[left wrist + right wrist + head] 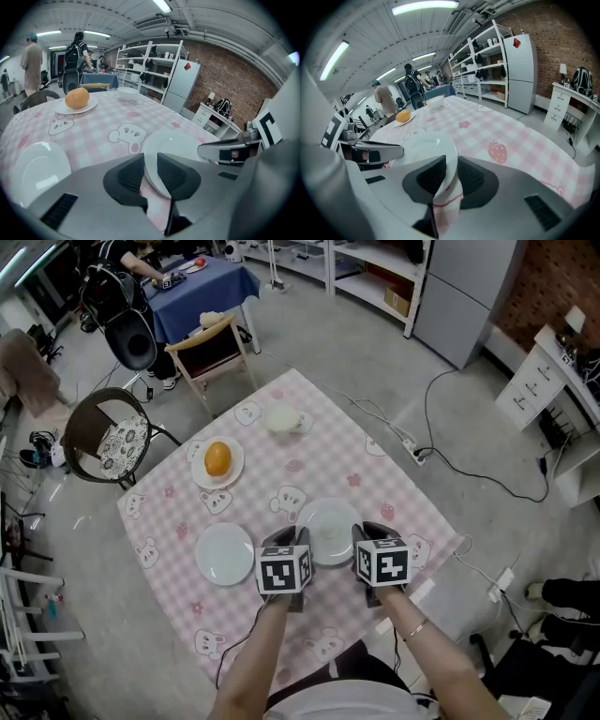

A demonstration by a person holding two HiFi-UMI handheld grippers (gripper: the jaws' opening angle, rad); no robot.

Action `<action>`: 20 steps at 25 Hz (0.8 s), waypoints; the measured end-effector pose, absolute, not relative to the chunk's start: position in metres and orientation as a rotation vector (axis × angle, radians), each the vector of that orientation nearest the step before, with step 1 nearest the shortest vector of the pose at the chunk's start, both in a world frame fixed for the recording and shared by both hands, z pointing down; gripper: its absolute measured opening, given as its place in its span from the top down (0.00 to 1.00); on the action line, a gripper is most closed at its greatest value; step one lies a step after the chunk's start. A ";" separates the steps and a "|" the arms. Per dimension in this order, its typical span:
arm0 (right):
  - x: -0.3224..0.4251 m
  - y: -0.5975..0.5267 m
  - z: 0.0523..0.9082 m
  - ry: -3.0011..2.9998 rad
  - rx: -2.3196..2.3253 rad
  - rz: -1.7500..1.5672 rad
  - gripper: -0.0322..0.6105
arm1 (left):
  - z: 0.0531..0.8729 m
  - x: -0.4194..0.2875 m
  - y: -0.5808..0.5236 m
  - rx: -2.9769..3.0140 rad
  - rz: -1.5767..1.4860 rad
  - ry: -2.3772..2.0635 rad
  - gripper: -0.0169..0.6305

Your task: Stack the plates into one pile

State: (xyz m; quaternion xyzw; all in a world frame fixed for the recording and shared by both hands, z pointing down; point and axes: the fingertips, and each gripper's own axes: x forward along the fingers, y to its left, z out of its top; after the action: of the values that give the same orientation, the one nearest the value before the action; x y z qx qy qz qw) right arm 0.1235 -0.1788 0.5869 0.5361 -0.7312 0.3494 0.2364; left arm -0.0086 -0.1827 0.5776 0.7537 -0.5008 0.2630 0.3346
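— Pink checks and cartoon bears all over the desk (375,479). Where is the plate they are after?

— The middle plate (330,521), white and empty, sits at the near side of the desk. The left claw (150,168) is at its left rim, the right claw (451,174) at its right rim.

— Clenched on it?

— No. Both claws stand released, pads (129,176) parted, with the rim running through the gap between them. Pink checks show below the rim in each gripper view.

— Is the plate lifted?

— It seems to lie on the desk, but the claws cover its near edge, so I would not swear to it.

— And the others?

— A second empty plate (225,553) lies just left of the left claw, apart from the middle one. Farther off, a third plate (200,474) carries an orange (217,458), and a white bowl (281,418) stands near the far edge. Each plate lies by itself on the same desk.
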 end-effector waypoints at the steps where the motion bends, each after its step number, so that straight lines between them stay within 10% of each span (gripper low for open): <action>1: 0.123 -0.179 0.587 -2.005 1.471 0.955 0.82 | 0.578 -0.009 -0.182 1.970 0.690 -1.306 0.82; 20: 0.076 -0.184 0.531 -2.188 1.468 0.811 0.79 | 0.537 -0.090 -0.154 1.946 0.493 -1.559 0.77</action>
State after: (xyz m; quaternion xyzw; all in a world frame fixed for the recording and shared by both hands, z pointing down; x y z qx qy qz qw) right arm 0.0764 -0.1837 0.5307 0.5227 -0.7789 0.2889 0.1913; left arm -0.0895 -0.1540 0.5367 0.7315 -0.5859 0.1854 0.2954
